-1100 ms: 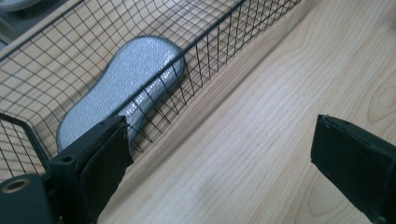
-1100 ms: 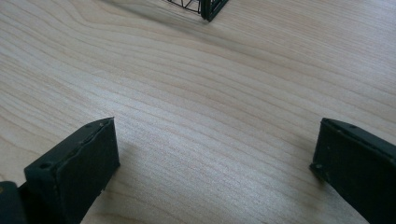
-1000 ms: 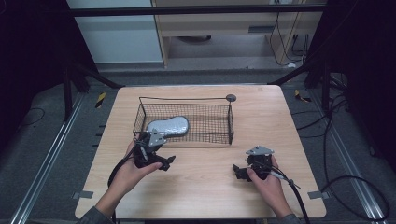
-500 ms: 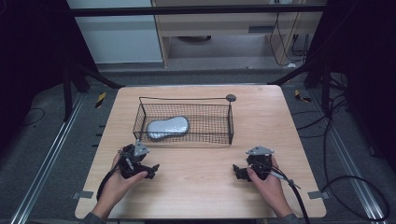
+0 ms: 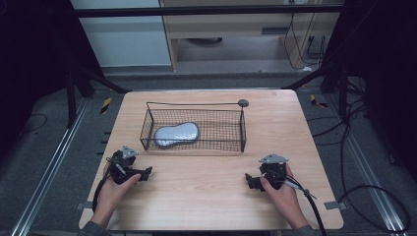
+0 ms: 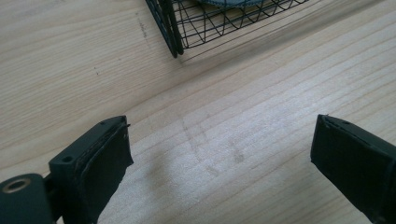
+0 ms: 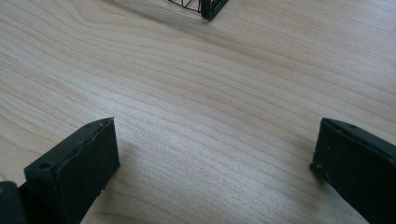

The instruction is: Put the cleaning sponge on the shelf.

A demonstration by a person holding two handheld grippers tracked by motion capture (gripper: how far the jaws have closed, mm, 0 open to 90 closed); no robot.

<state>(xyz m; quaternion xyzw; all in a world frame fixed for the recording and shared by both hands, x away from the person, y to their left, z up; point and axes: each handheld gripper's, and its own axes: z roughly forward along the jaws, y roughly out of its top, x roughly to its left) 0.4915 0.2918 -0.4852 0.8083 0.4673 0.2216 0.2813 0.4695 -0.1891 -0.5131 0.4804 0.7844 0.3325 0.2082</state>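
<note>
- A pale wooden table [image 5: 211, 191] stands on a dark grey floor, with black frame posts at either side and a light cabinet beyond the far edge.
- One black wire basket [image 5: 194, 129] sits on the far half of the table, its long side running across it.
- Inside the basket lies one grey, peanut-shaped object [image 5: 176, 133], flat on the mesh bottom and toward the basket's left end; the rest of the basket holds nothing I can make out.
- One small dark round disc [image 5: 243, 103] rests on the table just beyond the basket's far right corner.
- Two grippers, one in each of the person's hands, both on the near side of the basket and well apart from each other.
- The left gripper [image 6: 219, 154] is near the basket's near left corner, its jaws spread wide over bare wood, gripping nothing.
- The right gripper [image 7: 215, 154] is off the basket's near right corner, jaws likewise wide apart and empty above the table.
- Cables lie on the floor to the right of the table.
</note>
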